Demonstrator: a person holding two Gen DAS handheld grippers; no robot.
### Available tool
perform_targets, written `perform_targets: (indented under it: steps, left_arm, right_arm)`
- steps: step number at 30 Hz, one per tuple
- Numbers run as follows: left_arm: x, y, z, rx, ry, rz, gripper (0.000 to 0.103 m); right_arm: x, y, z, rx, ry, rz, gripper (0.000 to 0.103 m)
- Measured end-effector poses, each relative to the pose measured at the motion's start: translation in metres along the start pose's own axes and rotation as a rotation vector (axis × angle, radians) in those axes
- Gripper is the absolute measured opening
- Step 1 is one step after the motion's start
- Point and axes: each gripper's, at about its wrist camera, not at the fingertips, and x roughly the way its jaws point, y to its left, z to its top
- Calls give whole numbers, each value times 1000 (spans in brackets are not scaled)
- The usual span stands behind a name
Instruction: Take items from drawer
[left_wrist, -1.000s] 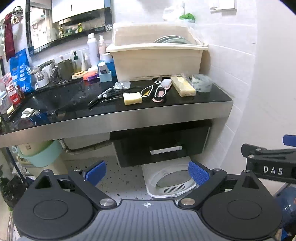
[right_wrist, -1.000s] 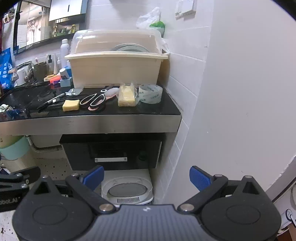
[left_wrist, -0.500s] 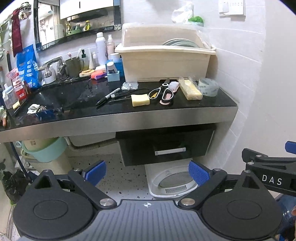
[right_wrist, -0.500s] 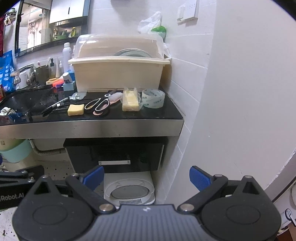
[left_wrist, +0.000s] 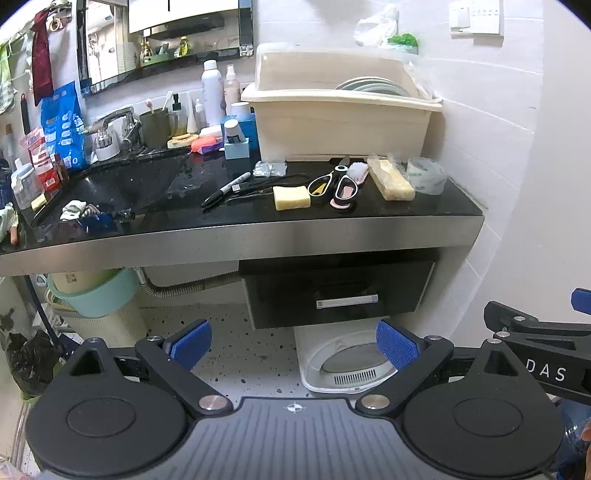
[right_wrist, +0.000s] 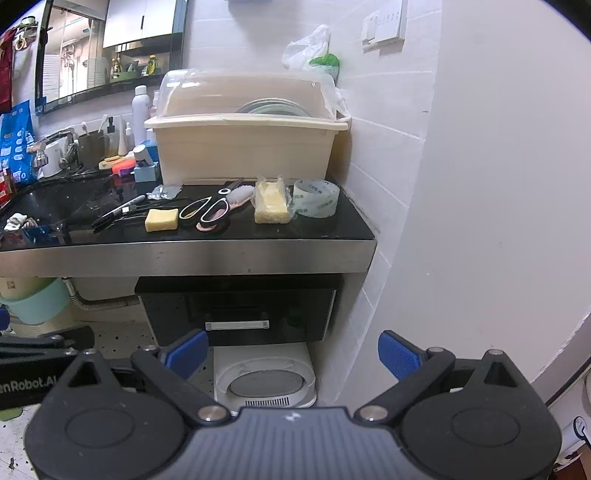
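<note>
We judge the task barely begun: the drawer (left_wrist: 338, 291) under the desk (left_wrist: 258, 236) sits closed, its contents hidden, while our left gripper (left_wrist: 293, 341) and right gripper (right_wrist: 291, 352) hang well back, fingers wide and empty.

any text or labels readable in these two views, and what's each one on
"DAS" – white letters on the black body of the right gripper, seen at the right edge of the left wrist view.
"nRobot.AI" – cut off at the frame edge, on the black body of the left gripper, in the right wrist view.
Print on the tape roll, the blue bag and the bottles by the sink: too small or blurred to read.
</note>
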Motion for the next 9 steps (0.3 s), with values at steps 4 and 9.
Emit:
perform_targets:
  steps: [4, 9]
  left_arm:
    - [0, 1, 1, -1, -1, 1, 97]
    - [0, 1, 1, -2, -1, 7, 97]
  right_arm:
    - [0, 0, 0, 2, 0, 2, 99]
    - [1, 1, 0, 4, -1, 1, 99]
